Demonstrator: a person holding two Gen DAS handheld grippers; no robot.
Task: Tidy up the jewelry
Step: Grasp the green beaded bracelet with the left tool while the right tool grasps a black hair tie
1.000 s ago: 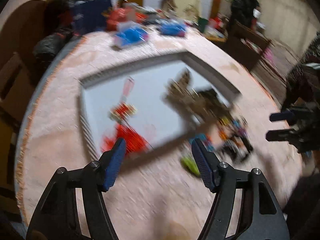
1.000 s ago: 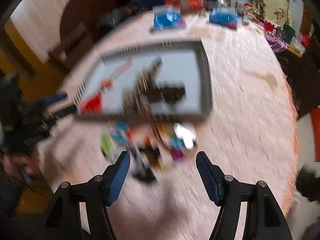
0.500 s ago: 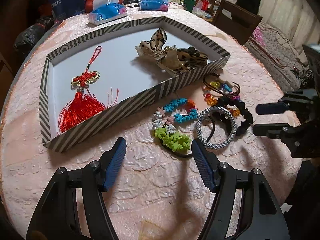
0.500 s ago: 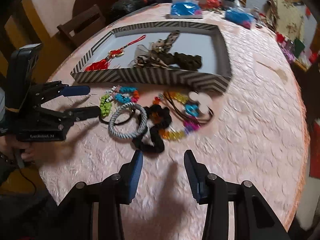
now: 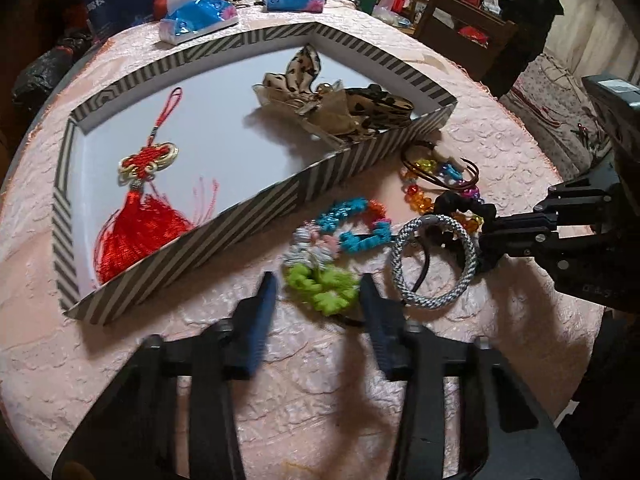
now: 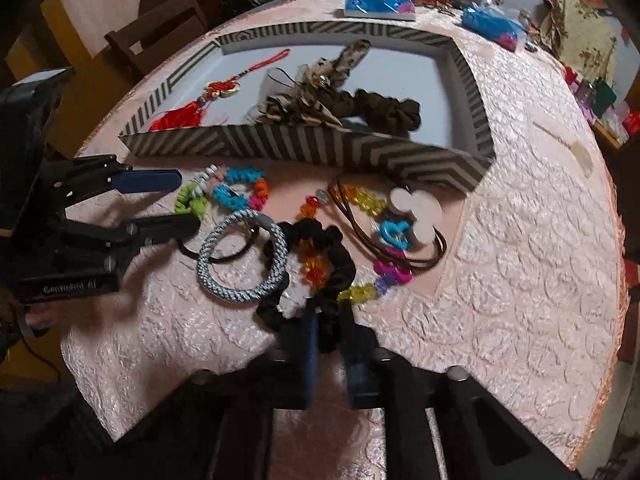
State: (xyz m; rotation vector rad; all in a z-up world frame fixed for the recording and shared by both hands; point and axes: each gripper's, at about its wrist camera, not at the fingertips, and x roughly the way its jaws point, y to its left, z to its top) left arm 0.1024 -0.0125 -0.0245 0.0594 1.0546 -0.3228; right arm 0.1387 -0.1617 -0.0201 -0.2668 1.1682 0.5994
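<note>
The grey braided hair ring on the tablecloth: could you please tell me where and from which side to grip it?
Probably the near arc of the braided hair ring, from above, one finger inside the loop and one outside. It lies flat, and that arc rests on bare tablecloth, while its far arc touches the black scrunchie.

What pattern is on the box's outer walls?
Black-and-white diagonal stripes, forming chevrons, on the box; clearest in the right wrist view.

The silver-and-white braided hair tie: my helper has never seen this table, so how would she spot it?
Start at the striped tray on the pink tablecloth, then look at the loose pile before its near wall. The braided hair tie lies between the multicoloured bracelet and the black scrunchie: the only plain woven ring.
</note>
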